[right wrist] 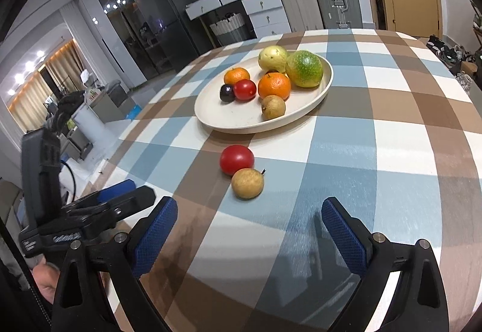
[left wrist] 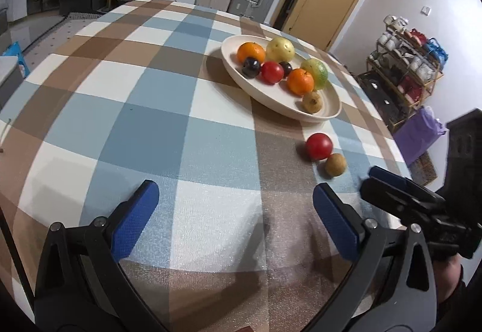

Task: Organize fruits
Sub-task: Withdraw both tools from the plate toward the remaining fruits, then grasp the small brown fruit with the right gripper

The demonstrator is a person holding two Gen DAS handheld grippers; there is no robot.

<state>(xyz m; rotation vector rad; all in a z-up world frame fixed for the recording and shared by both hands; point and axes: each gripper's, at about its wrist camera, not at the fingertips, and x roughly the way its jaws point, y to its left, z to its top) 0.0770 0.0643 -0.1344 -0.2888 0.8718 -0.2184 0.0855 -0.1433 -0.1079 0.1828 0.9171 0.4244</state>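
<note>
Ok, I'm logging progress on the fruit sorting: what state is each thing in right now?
Left claw: open, empty.
Right claw: open, empty.
Plate: holding eight fruits.
Red tomato: on the tablecloth, off the plate.
Brown fruit: on the tablecloth, touching the tomato.

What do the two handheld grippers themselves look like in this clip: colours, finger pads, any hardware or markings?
Both look alike. The left gripper and right gripper have black plastic frames with triangular cut-outs and silver bolts at the finger joints. Each finger carries a blue pad with a fine cross-hatched texture. Seen from the right wrist camera, the left unit bears small pale lettering, too blurred to read, and a black cable loops behind it.
</note>
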